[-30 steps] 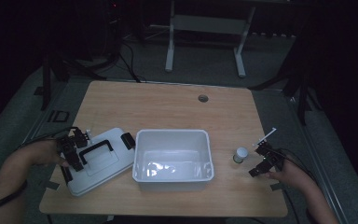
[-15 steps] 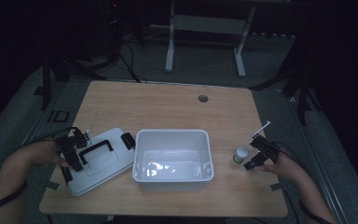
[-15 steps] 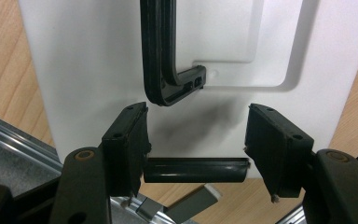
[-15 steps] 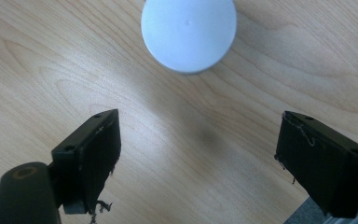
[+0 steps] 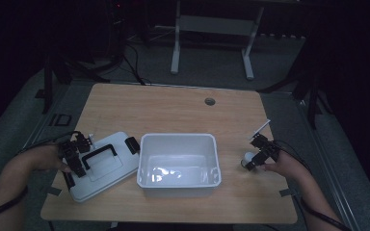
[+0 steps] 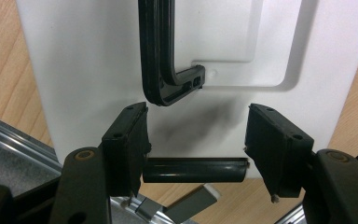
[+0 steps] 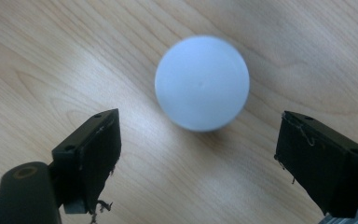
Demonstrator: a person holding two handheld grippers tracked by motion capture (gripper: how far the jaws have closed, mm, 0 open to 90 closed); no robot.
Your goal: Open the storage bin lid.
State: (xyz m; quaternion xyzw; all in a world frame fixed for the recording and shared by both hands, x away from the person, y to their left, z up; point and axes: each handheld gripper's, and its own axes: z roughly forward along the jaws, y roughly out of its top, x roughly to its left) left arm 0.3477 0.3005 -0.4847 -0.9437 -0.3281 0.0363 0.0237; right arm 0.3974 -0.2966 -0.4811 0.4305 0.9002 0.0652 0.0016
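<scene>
No legible text, label, brand, number or sign is found in any view. The white lid (image 6: 98,56) with its black handle (image 6: 161,51) is seen bare of print in the left gripper view. The white round cap (image 7: 202,82) on the wooden table (image 7: 51,56) carries no mark in the right gripper view. In the high view the white bin (image 5: 179,142) is plain, and the surroundings are too dark for anything to be read.

high view: above, forward-down on table (image 5: 173,110) | gripper views: close, looking down at tabletop
</scene>
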